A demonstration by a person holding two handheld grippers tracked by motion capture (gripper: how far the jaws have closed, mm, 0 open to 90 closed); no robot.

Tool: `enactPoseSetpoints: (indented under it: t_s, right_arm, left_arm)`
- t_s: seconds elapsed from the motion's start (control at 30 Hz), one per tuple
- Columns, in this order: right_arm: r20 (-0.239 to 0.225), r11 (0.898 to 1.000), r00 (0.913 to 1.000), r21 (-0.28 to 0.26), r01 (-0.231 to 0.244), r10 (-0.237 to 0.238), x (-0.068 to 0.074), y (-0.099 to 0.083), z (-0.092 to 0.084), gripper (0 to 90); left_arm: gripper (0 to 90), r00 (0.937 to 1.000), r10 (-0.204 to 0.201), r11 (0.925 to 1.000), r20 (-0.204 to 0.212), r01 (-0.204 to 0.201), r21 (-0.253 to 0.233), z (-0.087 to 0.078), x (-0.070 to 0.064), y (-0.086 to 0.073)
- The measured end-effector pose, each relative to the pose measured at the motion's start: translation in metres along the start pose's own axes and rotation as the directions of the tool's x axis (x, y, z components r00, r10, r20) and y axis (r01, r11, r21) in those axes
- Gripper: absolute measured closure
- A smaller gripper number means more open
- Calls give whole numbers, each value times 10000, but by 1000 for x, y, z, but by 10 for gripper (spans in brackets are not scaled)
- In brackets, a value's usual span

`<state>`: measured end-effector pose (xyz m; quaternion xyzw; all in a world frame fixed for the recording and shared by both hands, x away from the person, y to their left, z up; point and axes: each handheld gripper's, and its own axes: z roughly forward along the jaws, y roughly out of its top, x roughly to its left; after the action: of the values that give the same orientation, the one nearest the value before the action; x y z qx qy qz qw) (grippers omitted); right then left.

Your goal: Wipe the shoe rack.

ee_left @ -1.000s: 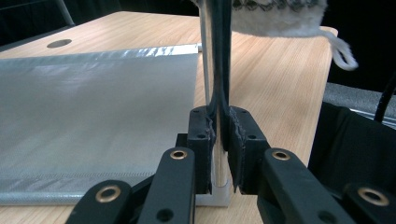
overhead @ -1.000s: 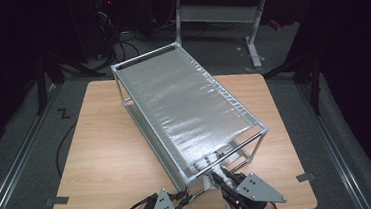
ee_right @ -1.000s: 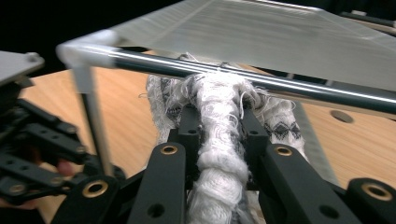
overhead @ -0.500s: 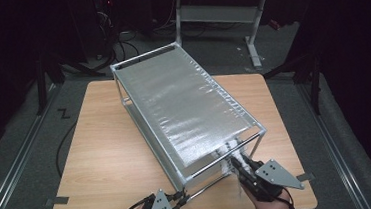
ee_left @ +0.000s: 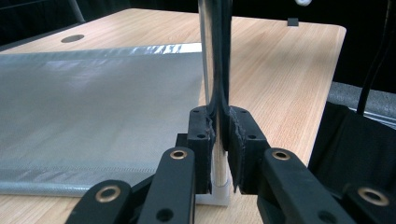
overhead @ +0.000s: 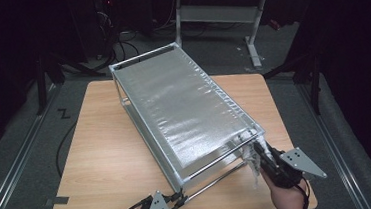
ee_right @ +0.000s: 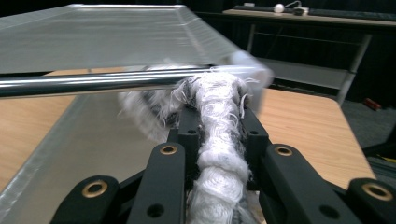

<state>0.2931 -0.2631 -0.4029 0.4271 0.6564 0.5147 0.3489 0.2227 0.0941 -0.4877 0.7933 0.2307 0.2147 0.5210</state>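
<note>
The left hand-held gripper (ee_left: 218,140) clamps the rack (overhead: 184,109) post while the right hand-held gripper (ee_right: 219,140), gripping a cloth (ee_right: 219,154), wipes the front rail (ee_right: 93,83); next, finish at the corner.

Both tongs clamped tight

Left tongs (overhead: 181,199) sit low at the near edge; right tongs (overhead: 258,151) reach out farther right, hand (overhead: 286,197) underneath.

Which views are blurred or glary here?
Right gripper view: the cloth in the right gripper and the rack corner are smeared by motion. Left gripper view: sharp, with a bright streak on the post. High view: dark surroundings, sheen on the rack's top.
</note>
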Motion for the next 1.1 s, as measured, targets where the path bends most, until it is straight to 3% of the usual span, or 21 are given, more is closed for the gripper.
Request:
enactPoseSetpoints:
  t_s: [0.73, 1.1]
  right_arm:
    - [293, 9992, 9988, 119, 387, -390, 1, -4, 1, 760]
    - [630, 9914, 9956, 1154, 620, -696, -2, -25, 9, 761]
  left_arm:
    - [798, 9999, 89, 10000, 64, -89, 21, 0, 0, 0]
    - [799, 9997, 109, 9999, 212, -109, 6, 2, 2, 1]
